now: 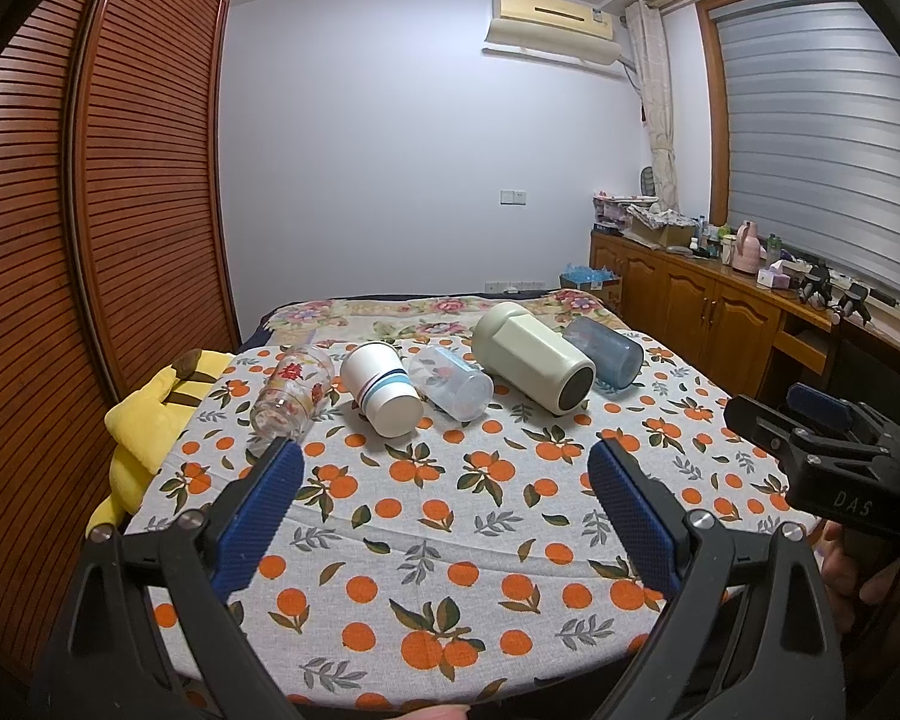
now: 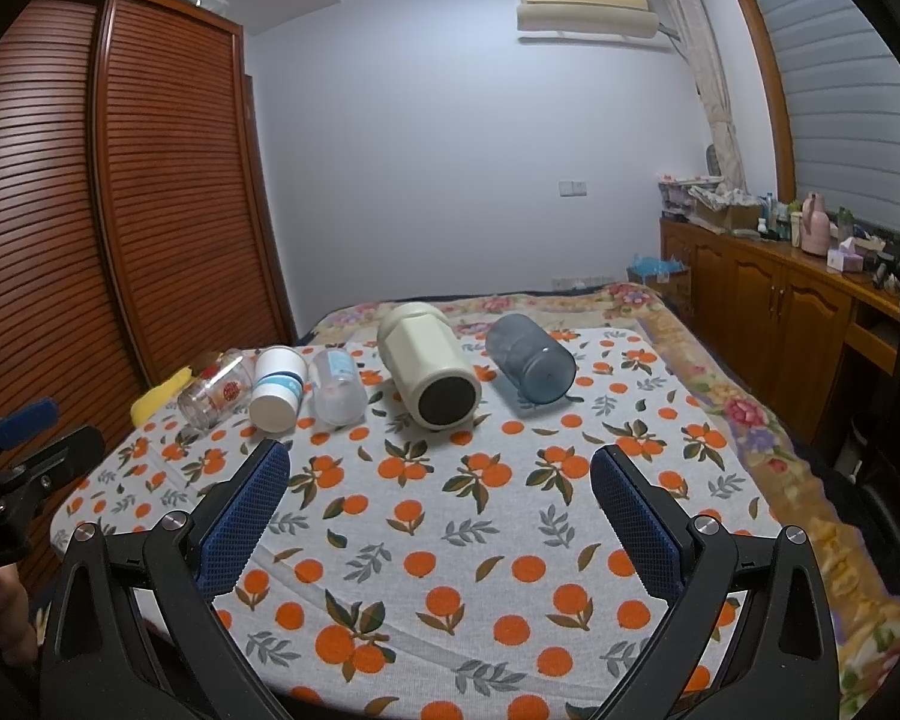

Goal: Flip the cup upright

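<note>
Several cups lie on their sides in a row on the orange-print cloth: a clear glass with red flowers, a white cup with blue stripes, a clear plastic cup, a large cream cup, and a blue-grey cup. My left gripper is open and empty, short of the row. My right gripper is open and empty, facing the cream cup; it also shows in the left wrist view.
A yellow plush lies at the cloth's left edge. A slatted wooden wardrobe stands on the left. A wooden sideboard with bottles and boxes runs along the right. A floral bedspread lies beyond the cloth.
</note>
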The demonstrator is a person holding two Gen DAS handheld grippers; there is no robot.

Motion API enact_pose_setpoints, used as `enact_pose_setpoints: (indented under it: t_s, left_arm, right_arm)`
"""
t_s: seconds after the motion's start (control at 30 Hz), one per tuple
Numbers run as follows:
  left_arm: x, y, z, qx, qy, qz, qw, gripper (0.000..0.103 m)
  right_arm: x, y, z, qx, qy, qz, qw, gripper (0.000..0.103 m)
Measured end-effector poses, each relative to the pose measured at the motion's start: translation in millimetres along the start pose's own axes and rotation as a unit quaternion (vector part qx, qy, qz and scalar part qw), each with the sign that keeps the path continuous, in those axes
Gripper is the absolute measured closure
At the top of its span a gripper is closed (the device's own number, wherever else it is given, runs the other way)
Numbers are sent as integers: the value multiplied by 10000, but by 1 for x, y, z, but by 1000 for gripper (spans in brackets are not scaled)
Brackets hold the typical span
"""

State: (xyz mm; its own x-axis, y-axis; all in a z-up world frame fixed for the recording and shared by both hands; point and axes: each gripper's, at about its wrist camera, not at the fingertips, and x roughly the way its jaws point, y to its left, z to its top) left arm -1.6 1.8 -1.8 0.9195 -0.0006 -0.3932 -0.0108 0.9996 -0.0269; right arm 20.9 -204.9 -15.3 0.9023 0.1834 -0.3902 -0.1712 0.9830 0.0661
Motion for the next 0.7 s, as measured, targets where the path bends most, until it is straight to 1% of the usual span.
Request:
enact_pose_setpoints:
  t_s: [0.43, 0.7]
  left_arm:
    - [0, 0, -1, 6, 11, -2, 10000, 6]
    - [6, 1, -1, 31, 150, -41, 9999, 6]
  right_arm:
    - [0, -2, 0, 2, 3, -5, 10000, 1]
    - [2, -4, 0, 16, 41, -17, 10000, 1]
